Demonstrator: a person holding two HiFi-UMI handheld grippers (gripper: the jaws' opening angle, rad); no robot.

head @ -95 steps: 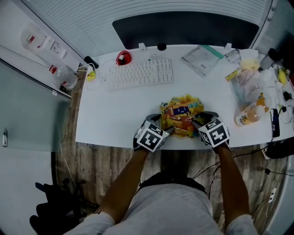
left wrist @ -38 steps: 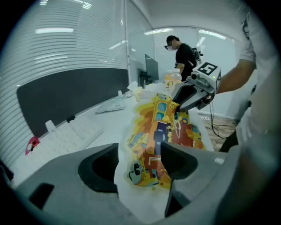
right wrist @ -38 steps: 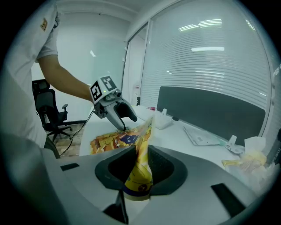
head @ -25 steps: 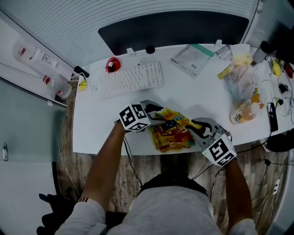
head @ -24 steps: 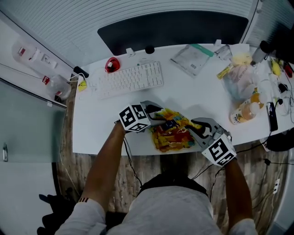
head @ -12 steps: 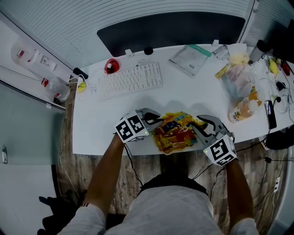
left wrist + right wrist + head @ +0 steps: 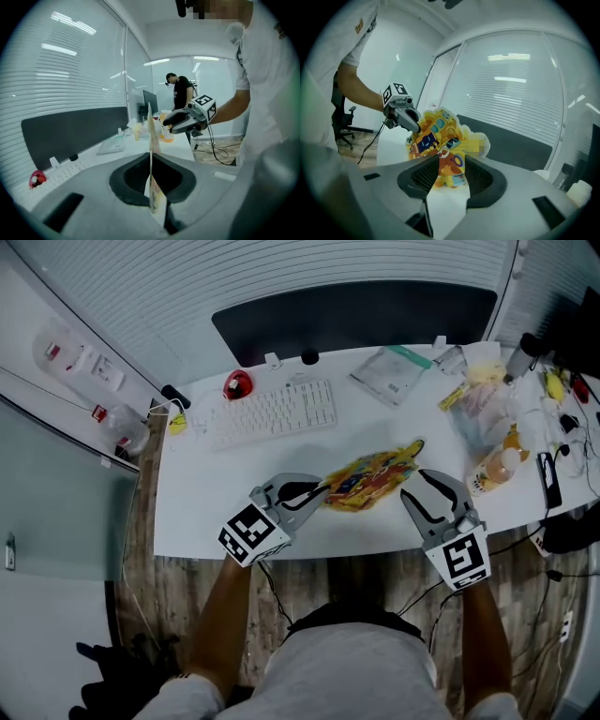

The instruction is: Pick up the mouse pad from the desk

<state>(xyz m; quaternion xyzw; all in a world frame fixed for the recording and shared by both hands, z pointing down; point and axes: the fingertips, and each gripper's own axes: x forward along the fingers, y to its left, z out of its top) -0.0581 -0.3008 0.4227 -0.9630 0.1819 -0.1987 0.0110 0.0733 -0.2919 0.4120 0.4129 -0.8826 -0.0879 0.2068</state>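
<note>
Lifted off the desk (image 7: 211,507) since half a second ago, the mouse pad (image 7: 370,479) hangs from the left gripper (image 7: 315,491) in the head view, with the right gripper (image 7: 420,487) just beside its other end. Left gripper view: the jaws pinch the pad's thin edge. Right gripper view: the jaws have just been opening and stand apart, free of the pad ahead.

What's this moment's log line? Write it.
left hand-held gripper: shut on mouse pad | mouse pad: off desk | right hand-held gripper: jaws just opening, empty
</note>
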